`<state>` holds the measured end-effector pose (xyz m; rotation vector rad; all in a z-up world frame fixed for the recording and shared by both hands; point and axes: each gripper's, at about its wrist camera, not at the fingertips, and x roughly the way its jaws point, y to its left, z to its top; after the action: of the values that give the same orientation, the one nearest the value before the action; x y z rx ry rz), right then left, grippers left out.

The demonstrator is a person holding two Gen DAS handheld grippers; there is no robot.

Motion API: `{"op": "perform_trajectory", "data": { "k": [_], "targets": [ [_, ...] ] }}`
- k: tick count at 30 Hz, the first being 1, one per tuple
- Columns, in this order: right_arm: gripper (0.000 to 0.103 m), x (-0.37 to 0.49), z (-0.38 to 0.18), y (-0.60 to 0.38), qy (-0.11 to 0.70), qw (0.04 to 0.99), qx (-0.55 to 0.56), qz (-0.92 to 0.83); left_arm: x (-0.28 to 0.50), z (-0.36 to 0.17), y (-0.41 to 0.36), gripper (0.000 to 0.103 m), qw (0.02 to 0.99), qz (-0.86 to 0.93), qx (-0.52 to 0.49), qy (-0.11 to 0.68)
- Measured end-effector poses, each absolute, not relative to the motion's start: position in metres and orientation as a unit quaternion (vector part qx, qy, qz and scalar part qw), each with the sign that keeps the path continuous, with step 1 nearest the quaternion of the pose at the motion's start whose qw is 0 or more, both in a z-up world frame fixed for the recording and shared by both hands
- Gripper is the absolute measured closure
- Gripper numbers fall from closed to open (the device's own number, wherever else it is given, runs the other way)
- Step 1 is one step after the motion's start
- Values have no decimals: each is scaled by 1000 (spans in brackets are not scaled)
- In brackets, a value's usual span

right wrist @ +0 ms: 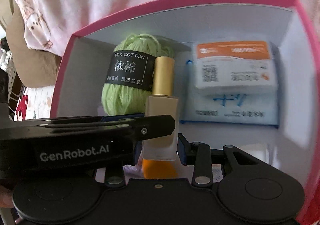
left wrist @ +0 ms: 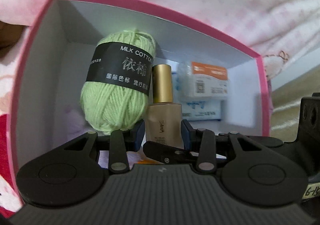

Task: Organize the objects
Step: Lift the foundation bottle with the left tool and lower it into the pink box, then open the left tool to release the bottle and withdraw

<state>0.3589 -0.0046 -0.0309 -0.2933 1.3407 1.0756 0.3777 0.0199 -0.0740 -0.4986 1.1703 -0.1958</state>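
Bottle, gold-capped, hangs over the pink box beside green yarn and tissue packs; both grippers, left and right, have jaws clamped on it.

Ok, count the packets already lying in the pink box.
2: a white, orange-topped packet at the far right of the pink box, lying on a blue-printed packet. More may be hidden underneath.

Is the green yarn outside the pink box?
No, the yarn sits inside the pink box, next to the bottle with the gold cap.
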Motion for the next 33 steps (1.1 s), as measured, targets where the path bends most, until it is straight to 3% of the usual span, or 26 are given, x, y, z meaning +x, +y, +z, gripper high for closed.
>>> {"op": "perform_trajectory", "data": {
  "k": [24, 29, 33],
  "targets": [
    [62, 358, -47, 10, 589, 660, -143, 444, 385, -76, 22, 71, 813, -76, -217, 535],
    [58, 345, -27, -5, 522, 693, -164, 469, 378, -65, 24, 58, 821, -77, -205, 527],
    [56, 331, -4, -30, 469, 717, -161, 490, 365, -51, 24, 42, 831, -79, -190, 517]
  ]
}}
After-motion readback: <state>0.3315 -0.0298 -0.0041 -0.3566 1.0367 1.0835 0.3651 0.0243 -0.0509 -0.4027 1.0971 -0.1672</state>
